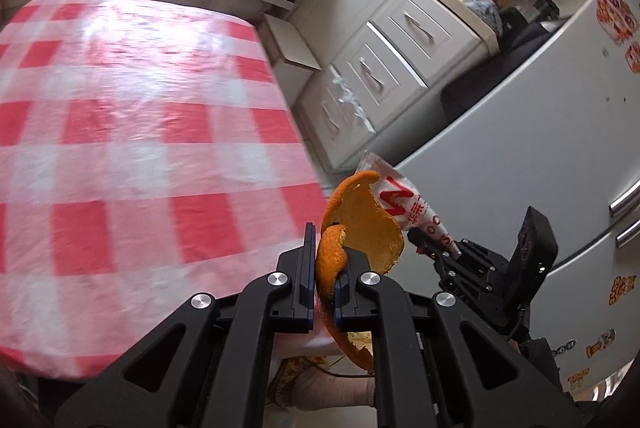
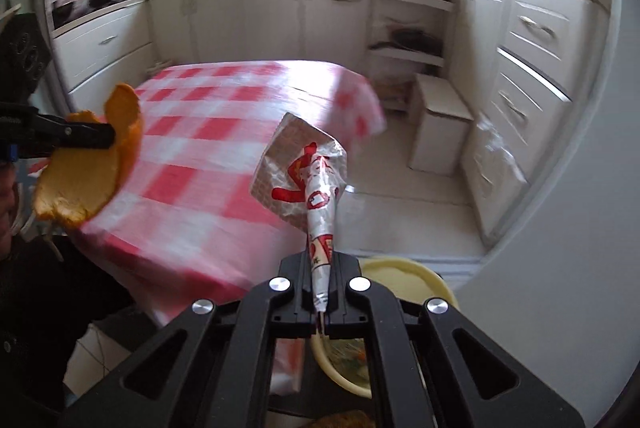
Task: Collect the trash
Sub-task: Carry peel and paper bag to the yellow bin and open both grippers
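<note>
My left gripper (image 1: 325, 268) is shut on an orange peel (image 1: 362, 224), held in the air past the near right corner of the red-and-white checked table (image 1: 120, 148). The peel also shows at the left of the right wrist view (image 2: 88, 172), pinched by the left gripper (image 2: 108, 136). My right gripper (image 2: 320, 268) is shut on a crumpled white-and-red snack wrapper (image 2: 308, 164), held over a yellow bin (image 2: 404, 276) with scraps inside, below the table's corner. The wrapper (image 1: 404, 204) and right gripper (image 1: 440, 248) also show in the left wrist view, just right of the peel.
White kitchen cabinets and drawers (image 2: 532, 68) line the right wall, with a small white box (image 2: 440, 124) on the floor beside them. A grey fridge (image 1: 520, 168) stands close on the right. A slippered foot (image 1: 320, 384) is on the floor below the left gripper.
</note>
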`<state>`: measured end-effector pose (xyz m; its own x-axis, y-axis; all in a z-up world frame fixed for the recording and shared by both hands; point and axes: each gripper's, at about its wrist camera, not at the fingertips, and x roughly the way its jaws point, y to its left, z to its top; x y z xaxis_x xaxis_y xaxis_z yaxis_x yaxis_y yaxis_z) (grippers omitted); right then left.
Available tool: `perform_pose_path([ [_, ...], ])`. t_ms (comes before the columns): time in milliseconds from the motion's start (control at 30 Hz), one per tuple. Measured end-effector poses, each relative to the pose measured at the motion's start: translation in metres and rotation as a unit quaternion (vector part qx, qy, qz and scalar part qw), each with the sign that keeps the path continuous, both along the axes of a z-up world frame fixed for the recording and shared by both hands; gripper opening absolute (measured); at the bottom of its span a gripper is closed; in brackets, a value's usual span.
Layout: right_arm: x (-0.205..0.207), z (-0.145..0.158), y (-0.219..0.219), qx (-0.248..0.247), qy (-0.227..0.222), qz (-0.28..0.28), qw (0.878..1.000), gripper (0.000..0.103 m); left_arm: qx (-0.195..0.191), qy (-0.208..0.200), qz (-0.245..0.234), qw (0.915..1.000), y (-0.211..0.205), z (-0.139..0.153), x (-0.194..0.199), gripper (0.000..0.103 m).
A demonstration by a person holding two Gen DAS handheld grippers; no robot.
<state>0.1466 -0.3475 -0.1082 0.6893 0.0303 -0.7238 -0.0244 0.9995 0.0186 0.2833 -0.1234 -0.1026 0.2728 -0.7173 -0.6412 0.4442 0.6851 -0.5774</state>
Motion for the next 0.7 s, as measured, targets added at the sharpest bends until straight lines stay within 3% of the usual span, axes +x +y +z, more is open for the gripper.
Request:
perform_pose_path([
  [300,-0.005,-0.055,-0.051,0.024,0.077,-0.081,0.993,0.002,0.039,0.0,-0.068,0.9969,-0.126,-0.01,0.007,0.006],
  [567,0.011,-0.096,-0.073,0.052,0.125,-0.122,0.983,0.003,0.14,0.02,-0.071,0.9873,-0.208,-0.049,0.03,0.007],
  [633,0.012,-0.111,-0.084,0.075,0.143,-0.142,0.977,0.01,0.165,0.032,-0.083,0.9823,-0.227,-0.063,0.034,0.01],
  [700,0.014,-0.12,-0.093,0.1,0.149,-0.155,0.972,0.031,0.186,0.031,-0.09,0.978,-0.239,-0.07,0.037,0.011],
])
